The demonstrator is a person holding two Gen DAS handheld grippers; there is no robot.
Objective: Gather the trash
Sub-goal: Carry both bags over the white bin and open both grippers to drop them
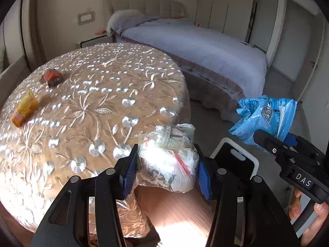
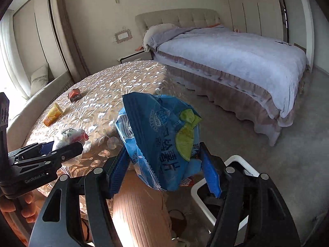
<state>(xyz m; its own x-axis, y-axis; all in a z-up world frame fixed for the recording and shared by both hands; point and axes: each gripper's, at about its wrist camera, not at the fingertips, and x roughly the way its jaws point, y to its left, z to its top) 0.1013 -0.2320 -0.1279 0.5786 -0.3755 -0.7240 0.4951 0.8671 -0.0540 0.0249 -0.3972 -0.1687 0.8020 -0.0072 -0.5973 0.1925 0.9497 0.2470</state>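
left gripper (image 1: 167,170): black arms, blue ribbed pads, silver screws | right gripper (image 2: 164,170): same, "DAS" label | bare fingers behind handles

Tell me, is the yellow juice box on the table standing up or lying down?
Lying down. The yellow juice box rests flat on its side on the embroidered tablecloth, near the red carton.

Home bedroom — made bed (image 2: 236,55) (padded headboard (image 2: 181,17)), wardrobe doors (image 1: 222,6).

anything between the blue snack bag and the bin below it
Nothing visible. The crumpled blue plastic snack bag, held in the right gripper, hangs beside the white-rimmed bin, whose dark opening shows uncovered, with no lid across it.
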